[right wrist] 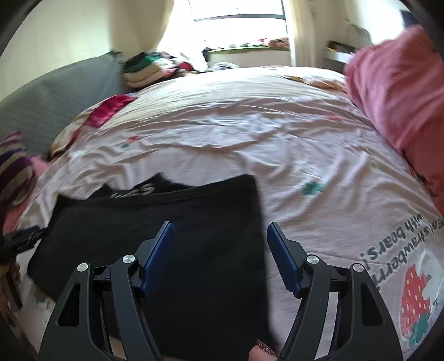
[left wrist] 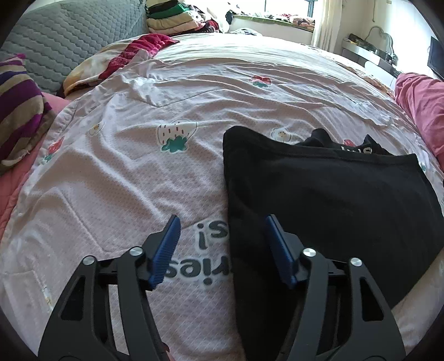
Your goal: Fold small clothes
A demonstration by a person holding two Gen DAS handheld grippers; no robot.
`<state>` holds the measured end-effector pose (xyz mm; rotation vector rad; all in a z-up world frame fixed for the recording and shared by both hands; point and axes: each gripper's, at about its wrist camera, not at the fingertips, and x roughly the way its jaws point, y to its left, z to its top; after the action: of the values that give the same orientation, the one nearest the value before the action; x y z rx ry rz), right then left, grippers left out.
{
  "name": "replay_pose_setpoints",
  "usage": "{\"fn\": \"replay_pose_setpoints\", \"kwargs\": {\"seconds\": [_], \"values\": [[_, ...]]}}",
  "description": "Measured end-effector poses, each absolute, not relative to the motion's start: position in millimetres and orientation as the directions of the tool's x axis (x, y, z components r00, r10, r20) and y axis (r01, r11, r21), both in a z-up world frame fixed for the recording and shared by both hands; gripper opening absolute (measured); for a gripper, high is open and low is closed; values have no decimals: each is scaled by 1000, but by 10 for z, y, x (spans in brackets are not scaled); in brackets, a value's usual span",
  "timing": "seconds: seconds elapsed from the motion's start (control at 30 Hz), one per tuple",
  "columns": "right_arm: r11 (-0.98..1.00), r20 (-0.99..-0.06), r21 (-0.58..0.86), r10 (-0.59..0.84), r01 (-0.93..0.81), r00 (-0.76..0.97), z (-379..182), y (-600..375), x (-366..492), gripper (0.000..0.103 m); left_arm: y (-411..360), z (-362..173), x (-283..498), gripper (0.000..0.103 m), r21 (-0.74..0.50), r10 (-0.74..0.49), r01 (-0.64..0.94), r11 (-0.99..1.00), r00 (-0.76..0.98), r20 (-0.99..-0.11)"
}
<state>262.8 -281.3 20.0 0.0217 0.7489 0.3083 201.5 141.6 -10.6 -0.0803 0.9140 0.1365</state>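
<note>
A black garment [left wrist: 319, 200] lies folded flat on the pink strawberry-print bed sheet [left wrist: 125, 172], with white lettering showing on the layer that sticks out at its far edge. My left gripper [left wrist: 222, 222] is open above the garment's left edge, its blue pads [left wrist: 166, 250] apart and holding nothing. In the right wrist view the same garment [right wrist: 166, 222] fills the lower left. My right gripper [right wrist: 220, 226] is open over its right edge, and nothing is held between its pads. A person's fingertip [right wrist: 262, 351] shows at the bottom.
A pink blanket [right wrist: 402, 97] is heaped along the right side of the bed. A striped cushion [left wrist: 19, 111], a grey quilted headboard [left wrist: 63, 36] and a red cloth [left wrist: 138, 50] lie at the left. Stacked clothes [left wrist: 169, 16] sit at the far end.
</note>
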Motion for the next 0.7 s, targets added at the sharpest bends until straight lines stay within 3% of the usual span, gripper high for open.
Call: {"fn": "replay_pose_setpoints", "kwargs": {"seconds": [0.1, 0.13, 0.17, 0.2, 0.27, 0.3, 0.5, 0.7], "values": [[934, -653, 121, 330, -336, 682, 241, -2591, 2488, 87, 1466, -86, 1945, 63, -28, 72, -154, 988, 605, -793], [926, -649, 114, 344, -359, 679, 256, -2504, 2437, 88, 1487, -77, 1915, 66, -35, 68, -156, 987, 608, -791], [919, -649, 108, 355, -380, 674, 261, -2421, 2394, 88, 1503, -69, 1890, 78, -35, 72, -162, 986, 611, -789], [911, -650, 102, 366, -400, 667, 262, -2344, 2352, 88, 1516, -63, 1870, 81, -29, 81, -168, 985, 612, -786], [892, -647, 83, 387, -444, 657, 259, -2166, 2246, 89, 1544, -53, 1828, 83, -19, 93, -174, 985, 614, -784], [885, -646, 72, 393, -460, 654, 256, -2093, 2199, 96, 1566, -45, 1805, 84, -27, 87, -173, 985, 615, -784], [835, -638, 16, 432, -550, 637, 228, -1689, 1930, 97, 1655, 6, 1697, 93, -32, 87, -179, 983, 617, -782], [808, -640, -6, 450, -589, 623, 179, -1456, 1814, 98, 1750, 47, 1593, 93, -49, 77, -185, 981, 616, -784]]}}
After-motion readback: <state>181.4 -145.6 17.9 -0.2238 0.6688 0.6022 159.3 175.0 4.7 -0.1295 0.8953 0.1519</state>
